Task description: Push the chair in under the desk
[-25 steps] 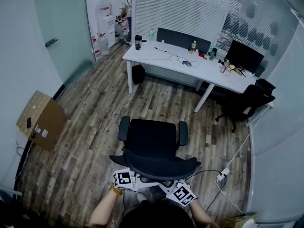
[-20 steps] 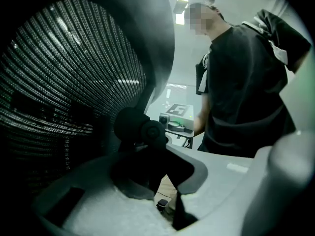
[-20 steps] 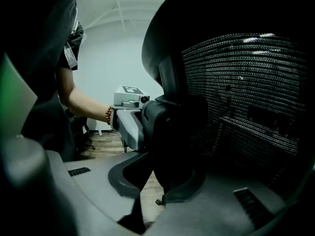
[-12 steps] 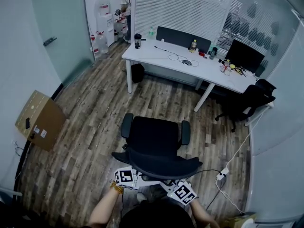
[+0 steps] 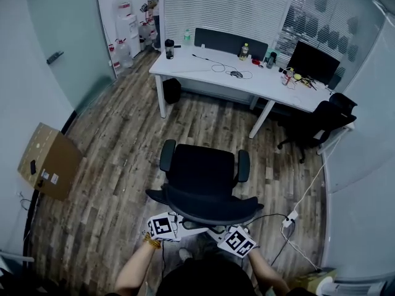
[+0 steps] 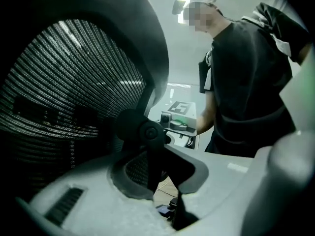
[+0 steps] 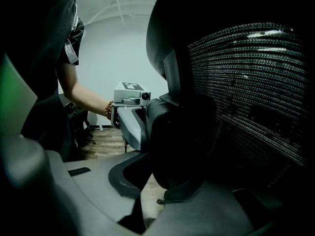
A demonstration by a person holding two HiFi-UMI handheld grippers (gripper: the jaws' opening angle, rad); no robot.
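Note:
A black mesh office chair (image 5: 203,179) stands mid-floor, facing the white desk (image 5: 247,82) at the back. Both grippers are low behind its backrest (image 5: 207,209). My left gripper (image 5: 170,227) has a black backrest bracket (image 6: 147,132) between its grey jaws, which are opening; the bracket still wedges in the gap. My right gripper (image 5: 231,239) is shut on the dark backrest frame (image 7: 179,141). Mesh fills the left of the left gripper view and the right of the right gripper view. The fingertips are hidden under the backrest in the head view.
A second black chair (image 5: 315,125) sits at the desk's right end, near a monitor (image 5: 311,60). A cardboard box (image 5: 46,162) leans by the left wall. A power strip (image 5: 290,217) and its cable lie on the floor at right. A person stands in the far doorway.
The chair has rolled a little toward the desk, both grippers following behind its backrest. The head view has shifted forward with it.

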